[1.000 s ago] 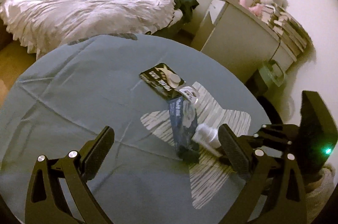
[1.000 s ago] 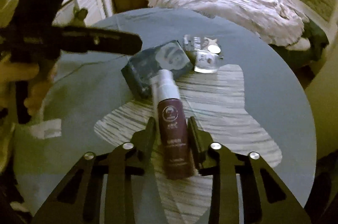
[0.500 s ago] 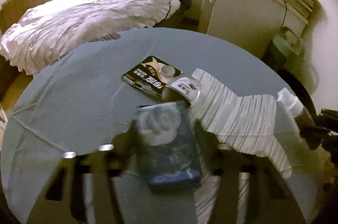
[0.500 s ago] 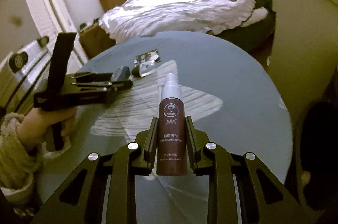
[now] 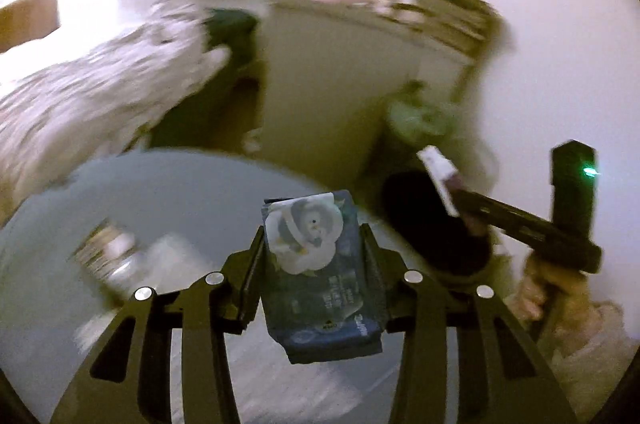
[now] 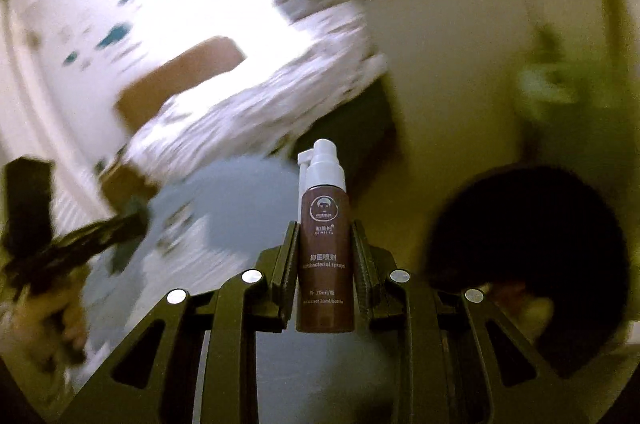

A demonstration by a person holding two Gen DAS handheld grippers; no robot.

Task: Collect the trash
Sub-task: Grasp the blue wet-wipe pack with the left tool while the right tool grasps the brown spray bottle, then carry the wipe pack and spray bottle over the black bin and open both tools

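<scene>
The left gripper [image 5: 312, 256], its jaws having just been closing, is clamping the dark blue packet [image 5: 320, 276] at frame centre, above the grey table [image 5: 160, 200]. The right gripper [image 6: 324, 260] is gripping the brown spray bottle [image 6: 325, 256] upright at centre, left of the black bin [image 6: 532, 232].

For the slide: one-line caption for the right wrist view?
Right tongs clamp a brown spray bottle upright, near a dark bin.
</scene>
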